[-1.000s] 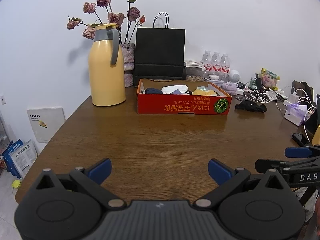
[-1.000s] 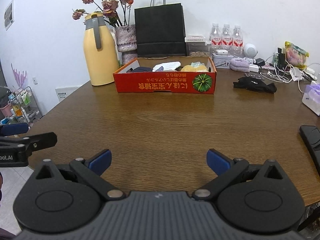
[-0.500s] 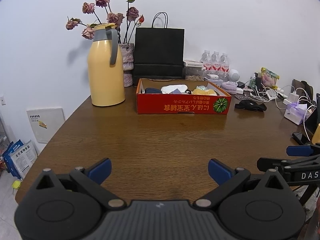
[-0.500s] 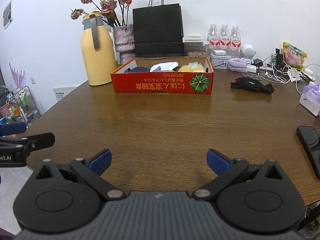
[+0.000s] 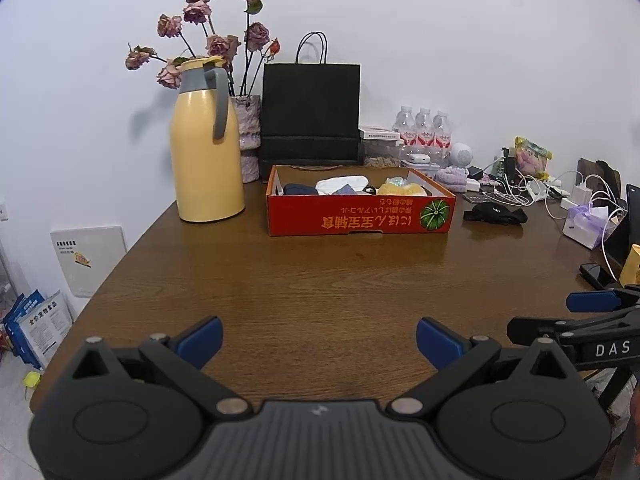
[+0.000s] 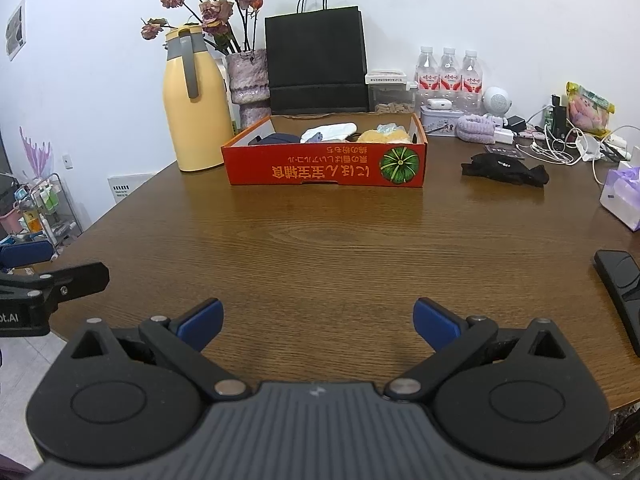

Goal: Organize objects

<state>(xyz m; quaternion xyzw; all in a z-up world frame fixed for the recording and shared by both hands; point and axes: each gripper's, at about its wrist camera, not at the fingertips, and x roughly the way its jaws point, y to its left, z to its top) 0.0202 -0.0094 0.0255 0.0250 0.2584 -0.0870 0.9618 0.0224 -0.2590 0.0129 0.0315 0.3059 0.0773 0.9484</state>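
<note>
While both grippers, left and right, hover spread and empty, the black cloth ahead-right looks soft, light; pinch a raised fold.

- The red cardboard box sits on the brown wooden table well ahead of the right gripper's blue fingers, slightly to their left.
- A dark folded cloth, a white cloth and a yellow fluffy item lie in the box, left to right.
- The yellow thermos jug stands left of the box; the black paper bag stands behind it.
- The black crumpled garment lies right of the box.
- The black flat phone lies near the right finger.
</note>
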